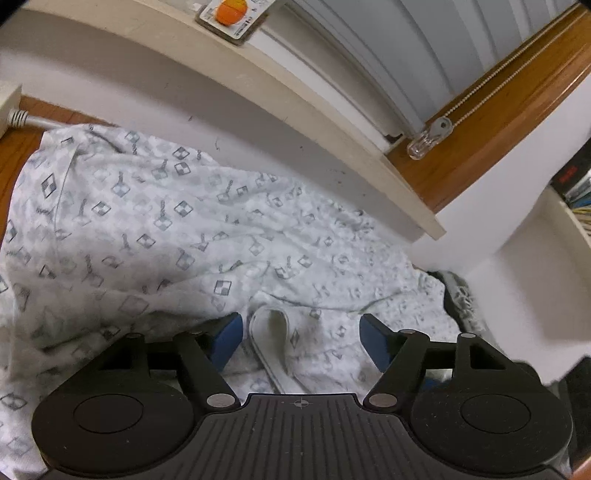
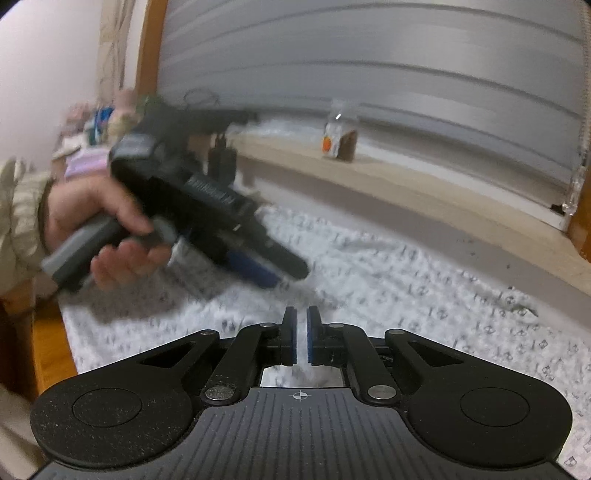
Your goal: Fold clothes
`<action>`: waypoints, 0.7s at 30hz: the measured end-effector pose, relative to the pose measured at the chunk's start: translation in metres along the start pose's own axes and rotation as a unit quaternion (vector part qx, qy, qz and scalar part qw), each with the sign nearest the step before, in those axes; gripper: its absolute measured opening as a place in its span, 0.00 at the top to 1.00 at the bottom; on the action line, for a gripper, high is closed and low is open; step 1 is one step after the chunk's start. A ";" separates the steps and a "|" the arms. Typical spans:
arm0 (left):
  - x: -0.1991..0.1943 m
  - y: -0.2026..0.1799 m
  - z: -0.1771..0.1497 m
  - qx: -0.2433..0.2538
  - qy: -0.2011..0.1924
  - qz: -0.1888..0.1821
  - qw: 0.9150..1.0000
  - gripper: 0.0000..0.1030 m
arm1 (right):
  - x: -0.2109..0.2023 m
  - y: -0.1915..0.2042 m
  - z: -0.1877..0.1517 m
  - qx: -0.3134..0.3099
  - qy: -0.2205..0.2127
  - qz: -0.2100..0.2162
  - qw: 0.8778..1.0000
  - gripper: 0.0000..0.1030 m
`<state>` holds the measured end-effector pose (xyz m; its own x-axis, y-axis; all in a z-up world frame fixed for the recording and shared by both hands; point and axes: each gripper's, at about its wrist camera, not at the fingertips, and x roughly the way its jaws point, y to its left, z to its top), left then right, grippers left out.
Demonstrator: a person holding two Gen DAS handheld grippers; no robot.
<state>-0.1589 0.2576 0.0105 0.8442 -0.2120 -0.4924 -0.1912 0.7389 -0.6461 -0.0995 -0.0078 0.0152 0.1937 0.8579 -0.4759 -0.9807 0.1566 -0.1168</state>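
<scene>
Lying crumpled lengthwise along the wall, patterned garment (image 1: 155,221), left tool (image 1: 301,338) wide open, right tool (image 2: 301,332) nearly closed, empty.

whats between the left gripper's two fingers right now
The garment's white ribbed collar band lies in the gap of the open left gripper, untouched by either pad; the left wrist view shows it.

One patterned white garment (image 1: 177,221), spread on the worktop (image 1: 14,155). Two hand-held grippers: the left hand-held gripper (image 1: 301,338) and the right hand-held gripper (image 2: 301,334), each with two blue pads. One hand (image 2: 92,221) in view, with one beige sleeve (image 2: 18,206). One small packet with an orange mark (image 1: 231,14) on the one window sill (image 1: 295,96). One bead chain (image 1: 491,88) with one clear weight (image 1: 421,144). One white cable (image 1: 33,119).
</scene>
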 end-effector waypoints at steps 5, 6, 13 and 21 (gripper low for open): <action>0.003 -0.011 -0.001 0.060 -0.009 0.038 0.997 0.37 | 0.005 0.030 -0.006 -0.040 0.001 0.043 0.998 0.56; 0.004 -0.013 -0.002 0.073 -0.009 0.047 0.996 0.42 | 0.006 0.035 -0.007 -0.052 0.003 0.048 0.997 0.49; 0.008 -0.025 -0.011 0.154 -0.011 0.081 0.985 0.83 | 0.025 0.052 -0.008 -0.102 0.034 0.020 0.994 0.60; -0.027 -0.045 0.000 0.168 -0.032 0.018 0.985 0.96 | -0.007 0.034 0.009 -0.057 -0.019 0.016 0.998 0.94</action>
<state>-0.1729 0.2298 0.0526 0.8718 -0.1483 -0.4669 -0.0543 0.9180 -0.3929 -0.1342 -0.0039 0.0222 0.1583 0.8803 -0.4471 -0.9768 0.0734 -0.2013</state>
